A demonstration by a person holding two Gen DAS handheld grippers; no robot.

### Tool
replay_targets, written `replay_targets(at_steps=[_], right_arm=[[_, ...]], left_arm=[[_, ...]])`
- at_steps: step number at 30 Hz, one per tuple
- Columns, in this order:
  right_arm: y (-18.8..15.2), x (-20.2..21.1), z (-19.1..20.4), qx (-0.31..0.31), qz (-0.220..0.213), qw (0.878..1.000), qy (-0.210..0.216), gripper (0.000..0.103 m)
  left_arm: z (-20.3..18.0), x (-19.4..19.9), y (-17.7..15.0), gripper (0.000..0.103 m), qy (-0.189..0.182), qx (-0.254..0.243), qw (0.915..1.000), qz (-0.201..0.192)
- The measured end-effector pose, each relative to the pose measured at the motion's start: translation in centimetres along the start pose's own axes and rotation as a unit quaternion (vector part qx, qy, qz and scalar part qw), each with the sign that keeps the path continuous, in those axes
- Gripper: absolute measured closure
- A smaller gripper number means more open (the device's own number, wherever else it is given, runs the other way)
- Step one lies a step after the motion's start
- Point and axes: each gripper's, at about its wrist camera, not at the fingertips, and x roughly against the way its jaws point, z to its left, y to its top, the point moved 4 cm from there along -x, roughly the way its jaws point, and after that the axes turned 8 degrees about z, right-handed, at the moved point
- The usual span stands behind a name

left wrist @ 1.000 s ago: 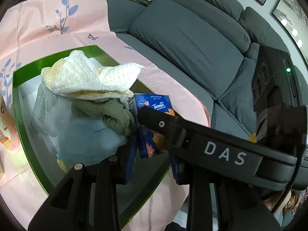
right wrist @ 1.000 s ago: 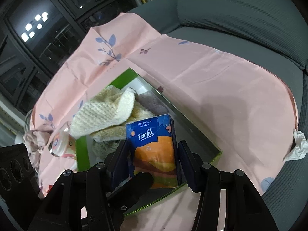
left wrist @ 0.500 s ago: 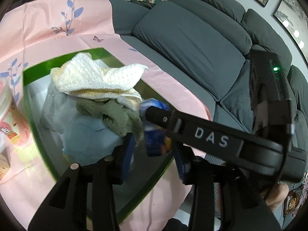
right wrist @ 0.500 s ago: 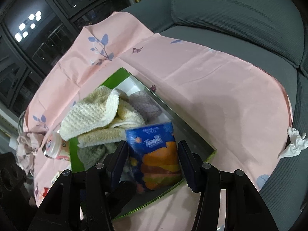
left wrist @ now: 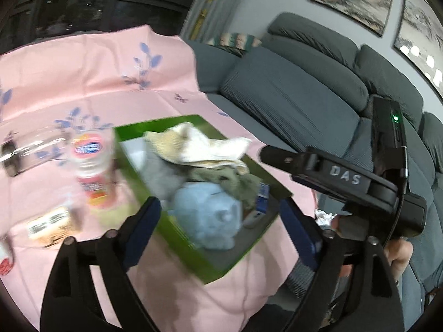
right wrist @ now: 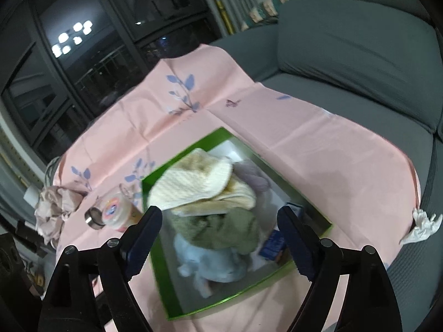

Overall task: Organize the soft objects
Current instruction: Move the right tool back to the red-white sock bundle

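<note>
Judging from how things lie, you have most of the sorting done: the green box (right wrist: 166, 285) on the pink cloth (right wrist: 318, 152) already holds a cream knitted cloth (right wrist: 193, 182) on top, an olive towel (right wrist: 227, 229) under it, a pale blue plush (right wrist: 213, 262) at the near end and a grey knit (right wrist: 254, 174) toward the far right. The blue tissue pack (right wrist: 272, 244) lies inside against the right wall, beside the towel; its print is too blurred to read.

Both your left gripper (left wrist: 221, 229) and right gripper (right wrist: 221, 238) have just been opening and now stand spread wide above the box, nothing between the jaws.

Left of the box, a crumpled pinkish cloth (right wrist: 52, 210) still lies outside, as does a white tissue wad (right wrist: 420, 224) far right on the sofa (right wrist: 360, 49); those look like your remainder. The jar (left wrist: 91, 166) left of the box has an unreadable label. Only "DAS" on the right tool's body (left wrist: 346, 178) reads clearly.
</note>
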Motion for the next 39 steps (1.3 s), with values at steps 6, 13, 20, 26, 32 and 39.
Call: replay_targets(at_steps=[6, 13, 20, 26, 32, 39], right_arm=[[-0.6, 0.6, 3.8, 0.052, -0.009, 0.999, -0.001, 0.014], [-2.0, 0.5, 9.0, 0.125, -0.010, 0.992, 0.019, 0.006], [-3.7, -0.8, 13.2, 0.173, 0.010, 0.984, 0.043, 0.006], [-6.2, -3.4, 16.9, 0.206, 0.054, 0.974, 0.072, 0.007], [-9.5, -7.0, 21.0, 0.232, 0.131, 0.956, 0.121, 0.007], [-12.6, -10.8, 26.2, 0.239, 0.223, 0.926, 0.188, 0.007]], left_arm=[[4.1, 4.1, -1.0, 0.002, 0.043, 0.042, 0.9973, -0.042], [9.6, 8.1, -3.0, 0.001, 0.125, 0.095, 0.9858, -0.059], [16.6, 11.7, -6.6, 0.001, 0.200, 0.165, 0.9641, -0.059], [22.4, 13.3, -9.8, 0.002, 0.228, 0.245, 0.9412, -0.046], [24.5, 12.7, -11.2, 0.003, 0.240, 0.267, 0.9332, -0.009], [26.8, 11.5, -11.9, 0.005, 0.228, 0.299, 0.9267, 0.013]])
